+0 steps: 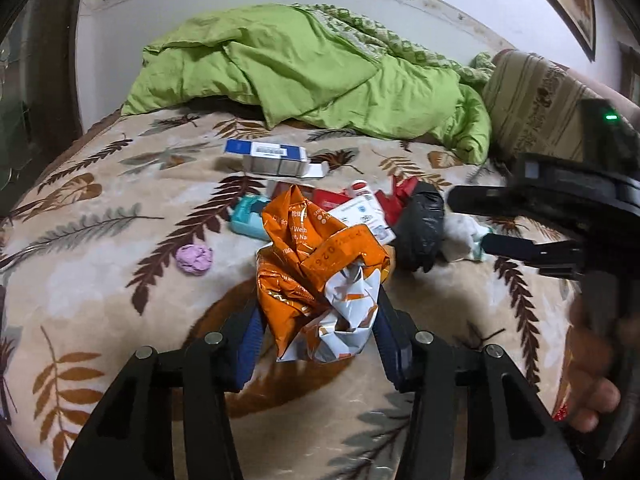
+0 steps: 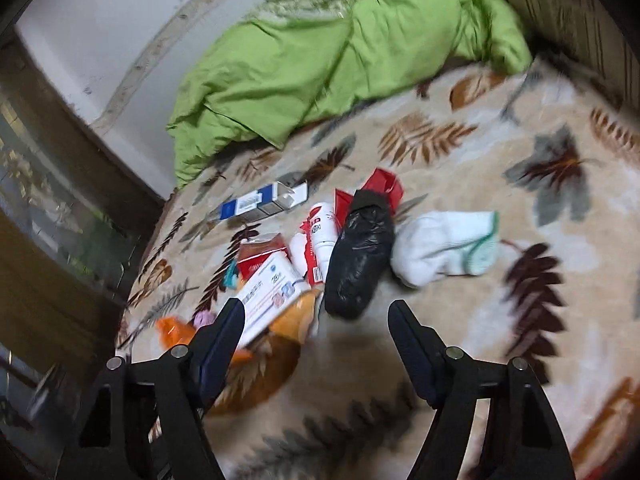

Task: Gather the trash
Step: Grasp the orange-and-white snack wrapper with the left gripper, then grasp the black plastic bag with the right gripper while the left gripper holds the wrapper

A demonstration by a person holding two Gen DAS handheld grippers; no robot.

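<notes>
Orange crumpled wrapper (image 1: 320, 276) sits clamped between left fingers (image 1: 250, 344); right fingers (image 2: 412, 344) wide, empty.

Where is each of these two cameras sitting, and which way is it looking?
Left wrist: on the left gripper, looking down along its fingers, which clamp an orange wrapper; the right gripper and a hand show at right.
Right wrist: on the right gripper, aimed down at the bed; its fingers stand apart, empty.
Both see: black bag, blue-and-white box, green quilt.
</notes>
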